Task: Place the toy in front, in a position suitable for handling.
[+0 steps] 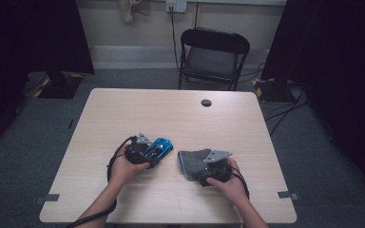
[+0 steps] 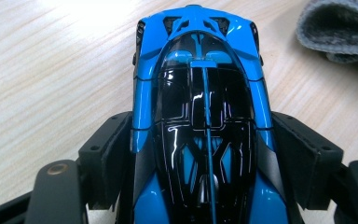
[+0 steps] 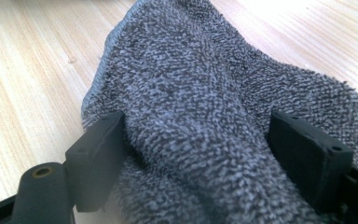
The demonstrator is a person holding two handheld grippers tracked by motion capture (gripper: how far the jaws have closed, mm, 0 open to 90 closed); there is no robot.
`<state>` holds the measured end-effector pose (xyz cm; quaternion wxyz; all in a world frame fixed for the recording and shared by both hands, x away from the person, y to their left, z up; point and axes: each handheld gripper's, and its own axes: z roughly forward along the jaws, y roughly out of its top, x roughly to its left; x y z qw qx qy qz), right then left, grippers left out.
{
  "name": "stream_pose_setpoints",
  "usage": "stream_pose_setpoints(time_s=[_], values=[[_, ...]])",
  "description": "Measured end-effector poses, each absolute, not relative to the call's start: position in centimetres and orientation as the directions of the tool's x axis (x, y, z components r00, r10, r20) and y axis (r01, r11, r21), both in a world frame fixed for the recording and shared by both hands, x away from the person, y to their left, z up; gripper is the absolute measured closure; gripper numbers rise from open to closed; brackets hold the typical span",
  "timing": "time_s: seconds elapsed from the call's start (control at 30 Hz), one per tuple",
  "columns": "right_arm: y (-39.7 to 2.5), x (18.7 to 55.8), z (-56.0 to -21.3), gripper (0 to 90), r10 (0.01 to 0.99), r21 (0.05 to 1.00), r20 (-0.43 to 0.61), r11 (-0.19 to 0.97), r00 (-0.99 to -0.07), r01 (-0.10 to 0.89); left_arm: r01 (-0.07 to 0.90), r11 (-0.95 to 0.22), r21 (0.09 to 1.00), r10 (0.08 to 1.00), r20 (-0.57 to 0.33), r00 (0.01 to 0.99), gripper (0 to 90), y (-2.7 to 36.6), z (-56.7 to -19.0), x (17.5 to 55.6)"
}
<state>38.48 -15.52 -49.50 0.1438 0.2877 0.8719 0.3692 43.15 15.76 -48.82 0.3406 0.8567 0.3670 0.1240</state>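
High view: on the table (image 1: 123, 107), the left gripper (image 1: 148, 152) has its jaws pressed to both flanks of a blue car (image 1: 161, 146) at 7 o'clock from centre. Just beside it, at 5 o'clock, the right gripper (image 1: 204, 164) pinches a grey cloth (image 1: 192, 161) bunched between its jaws.

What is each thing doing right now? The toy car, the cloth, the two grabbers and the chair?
Toy car: upright on the table, squeezed between the left grabber's jaws.
Cloth: grey, bunched up, pinched by the right grabber.
Left grabber: shut on the car.
Right grabber: shut on the cloth.
Chair: unfolded, nobody sitting on it, behind the table.
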Motion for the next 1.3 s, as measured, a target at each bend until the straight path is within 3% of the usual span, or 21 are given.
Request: stream_pose_setpoints(time_s=[0.57,0.9,1.0,1.1,1.13,1.17,1.23,1.3], values=[[-15.6,38.6,-49.5,20.2,0.612,0.732,-0.030,0.552,-0.790,0.400,0.455,-0.585,0.671,0.613,-0.001,0.790,27.2,16.9,-48.4,42.3],[-15.6,38.7,-48.2,18.8,0.578,0.698,-0.047,0.602,-0.815,0.387,0.463,-0.566,0.683,0.615,-0.025,0.788,26.5,17.7,-48.8,42.0],[-15.8,38.8,-48.1,22.5,0.571,0.687,-0.045,0.613,-0.820,0.389,0.473,-0.548,0.690,0.634,-0.026,0.773,20.1,18.0,-48.5,41.9],[-15.9,39.0,-48.7,27.7,0.571,0.670,-0.038,0.624,-0.820,0.403,0.479,-0.533,0.698,0.638,-0.040,0.769,20.8,18.6,-48.0,41.6],[-16.0,39.0,-48.8,39.2,0.583,0.677,-0.034,0.610,-0.812,0.410,0.483,-0.526,0.700,0.641,-0.046,0.766,19.7,18.8,-47.9,41.5],[-16.0,39.0,-48.8,39.2,0.583,0.677,-0.034,0.610,-0.812,0.410,0.484,-0.525,0.700,0.643,-0.047,0.765,19.7,19.0,-47.9,41.3],[-16.2,39.0,-48.6,59.7,0.593,0.673,-0.036,0.610,-0.804,0.419,0.486,-0.516,0.705,0.650,-0.046,0.758,19.1,19.5,-47.7,40.9],[-16.4,39.1,-48.4,64.5,0.596,0.668,-0.034,0.611,-0.803,0.425,0.490,-0.502,0.713,0.656,-0.055,0.753,18.2,19.9,-47.5,40.4]])
